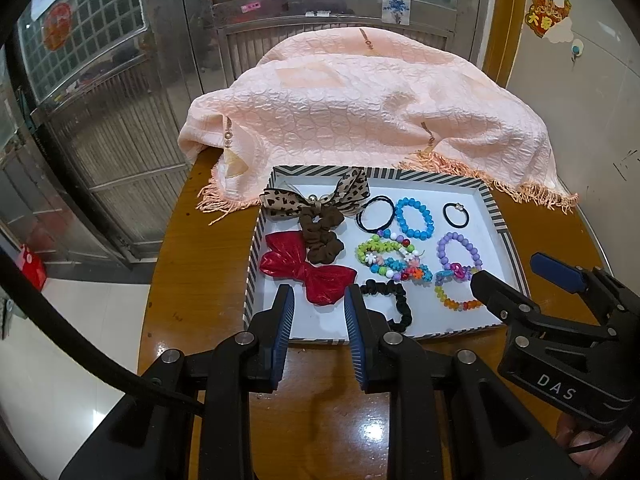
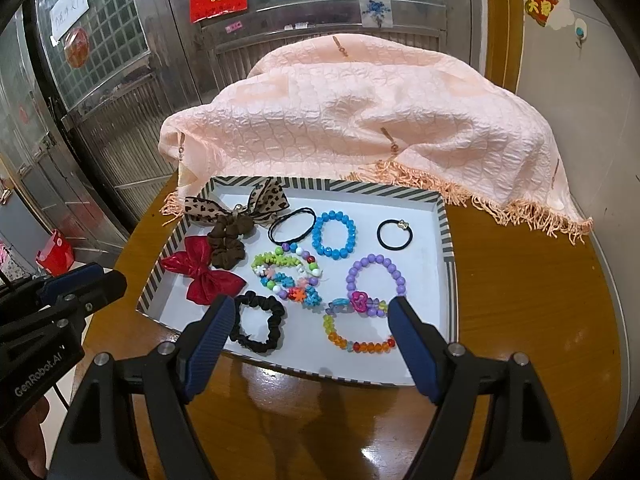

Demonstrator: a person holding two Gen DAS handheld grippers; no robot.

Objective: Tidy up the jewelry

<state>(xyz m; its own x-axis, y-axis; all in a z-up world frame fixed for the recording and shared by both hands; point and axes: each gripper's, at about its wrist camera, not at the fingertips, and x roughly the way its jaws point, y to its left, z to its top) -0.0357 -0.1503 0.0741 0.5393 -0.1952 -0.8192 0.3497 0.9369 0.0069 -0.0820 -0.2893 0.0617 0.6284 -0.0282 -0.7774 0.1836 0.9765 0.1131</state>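
Both tools are released and hold nothing: the left tool (image 1: 318,300) hovers over the striped tray's (image 2: 450,264) near edge, by the red bow (image 1: 306,272). The right tool (image 2: 310,312) is wide open above the black scrunchie (image 2: 258,326) and the orange bead bracelet (image 2: 356,340). I think it is best to lower one tool on a single piece, so neighbours do not tangle.

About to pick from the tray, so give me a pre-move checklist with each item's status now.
1. Left gripper open, holding nothing: ok.
2. Right gripper open wide, holding nothing: ok.
3. Black scrunchie lies apart from the red bow: ok.
4. Purple bead bracelet free of the orange bead bracelet: not ok, they overlap.
5. Tray flat on the table: ok.
6. What lies under the pink cloth: cannot tell.
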